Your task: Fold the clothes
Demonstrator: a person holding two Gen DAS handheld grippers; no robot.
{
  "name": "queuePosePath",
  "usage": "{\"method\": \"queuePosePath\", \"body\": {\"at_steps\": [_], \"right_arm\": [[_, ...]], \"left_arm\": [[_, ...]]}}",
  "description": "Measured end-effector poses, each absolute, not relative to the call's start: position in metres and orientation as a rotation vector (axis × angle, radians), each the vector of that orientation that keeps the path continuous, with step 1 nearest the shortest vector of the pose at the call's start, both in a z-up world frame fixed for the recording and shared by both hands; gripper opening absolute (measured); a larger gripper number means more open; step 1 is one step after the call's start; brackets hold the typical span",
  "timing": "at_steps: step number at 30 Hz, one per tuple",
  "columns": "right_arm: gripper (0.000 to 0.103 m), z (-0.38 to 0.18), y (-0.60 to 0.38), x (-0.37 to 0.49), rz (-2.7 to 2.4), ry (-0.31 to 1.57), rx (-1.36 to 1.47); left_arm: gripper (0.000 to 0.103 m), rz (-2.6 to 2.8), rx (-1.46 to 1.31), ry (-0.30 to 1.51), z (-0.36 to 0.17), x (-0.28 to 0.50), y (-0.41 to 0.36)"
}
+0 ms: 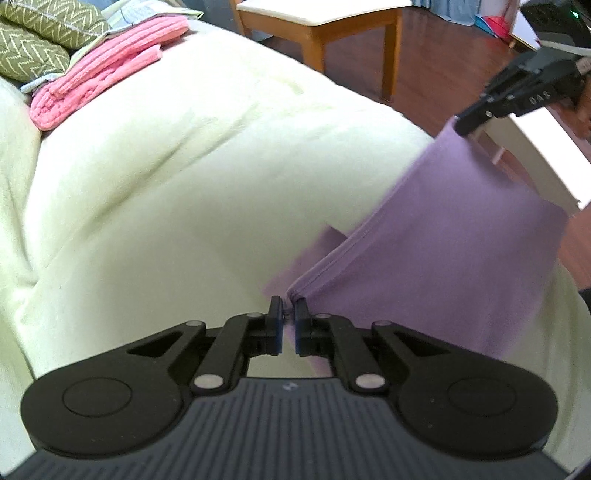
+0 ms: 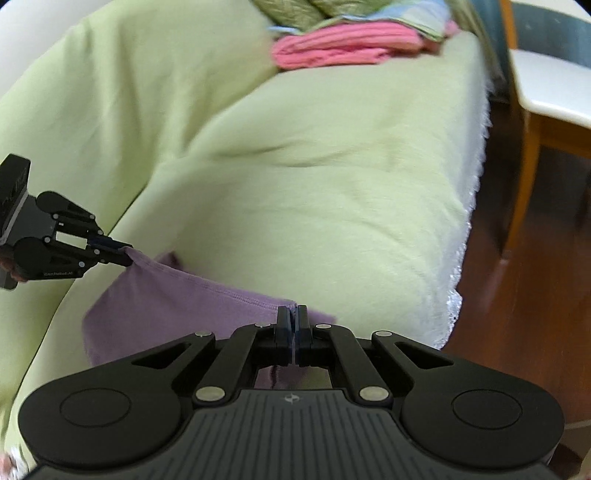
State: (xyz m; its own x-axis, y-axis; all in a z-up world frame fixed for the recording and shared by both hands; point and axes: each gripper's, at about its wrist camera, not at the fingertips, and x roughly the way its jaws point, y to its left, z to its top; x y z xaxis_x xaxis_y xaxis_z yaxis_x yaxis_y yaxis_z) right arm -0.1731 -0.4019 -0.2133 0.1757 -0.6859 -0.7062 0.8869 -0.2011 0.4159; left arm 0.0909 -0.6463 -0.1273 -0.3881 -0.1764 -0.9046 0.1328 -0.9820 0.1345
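Starting at the far left of the left wrist view, we are seeing 2 green zigzag-patterned cushions (image 1: 40, 35) lying in the upper corner, with folded pink cloth (image 1: 103, 70) stacked just beside them. Both are resting on the pale green blanket (image 1: 184, 177) that is covering the sofa.

Moving toward the middle, our left gripper (image 1: 289, 306) is pinching 1 corner of the purple garment (image 1: 461, 251), its jaws pressed together on the stitched hem. From there the garment is stretching up and to the right, hanging in the air above the blanket.

At the upper right, our right gripper (image 1: 466, 127) is holding the garment's other corner, its jaws closed on the cloth. Behind it, a wooden table (image 1: 321, 22) with a white top is standing on the dark wood floor (image 1: 436, 55).

In the right wrist view, going left to right again, the left gripper (image 2: 125, 254) is gripping the garment (image 2: 177, 295) at the left edge. The hem is running slack across to the right gripper (image 2: 292, 314), whose jaws are clamped tight on it. The garment's lower part is hanging below the hem; we cannot tell whether it is touching the blanket (image 2: 314, 184). Farther right, the blanket's fringed edge is hanging beside the floor (image 2: 517, 314), and the pink cloth (image 2: 343, 46) is lying at the top.
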Motion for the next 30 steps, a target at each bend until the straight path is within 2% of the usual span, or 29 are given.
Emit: {"method": "queuePosePath", "body": {"at_steps": [10, 12, 14, 15, 16, 17, 20, 22, 24, 27, 30], "right_arm": [[0.001, -0.241, -0.416, -0.184, -1.45, 0.315, 1.074], [0.007, -0.249, -0.421, -0.181, -1.443, 0.353, 1.099], [0.016, -0.25, -0.424, -0.179, -1.476, 0.38, 1.119], [0.02, -0.247, -0.424, -0.178, -1.496, 0.39, 1.113], [0.024, -0.242, -0.422, -0.176, -1.525, 0.398, 1.086], [0.028, -0.237, -0.42, -0.174, -1.555, 0.405, 1.058], [0.028, -0.219, -0.417, -0.157, -1.574, 0.4, 0.938], [0.027, -0.22, -0.421, -0.145, -1.547, 0.4, 0.908], [0.027, -0.227, -0.429, -0.136, -1.532, 0.414, 0.916], [0.027, -0.244, -0.437, -0.132, -1.555, 0.415, 0.959], [0.023, -0.252, -0.436, -0.137, -1.58, 0.408, 0.981]], "left_arm": [[0.005, -2.453, 1.67, -0.02, -0.141, 0.08, -0.663], [0.012, -2.429, 1.669, 0.007, -0.144, 0.078, -0.667], [0.025, -2.397, 1.647, 0.043, -0.141, 0.079, -0.672], [0.026, -2.377, 1.63, 0.065, -0.138, 0.081, -0.676], [0.026, -2.359, 1.612, 0.094, -0.134, 0.084, -0.679], [0.019, -2.37, 1.579, 0.133, -0.127, 0.087, -0.679], [0.005, -2.42, 1.474, 0.244, -0.109, 0.093, -0.678], [0.002, -2.471, 1.451, 0.262, -0.109, 0.089, -0.671], [0.002, -2.456, 1.482, 0.199, -0.12, 0.079, -0.664], [0.002, -2.395, 1.546, 0.213, -0.144, 0.07, -0.667], [0.003, -2.376, 1.509, 0.142, -0.15, 0.073, -0.664]]}}
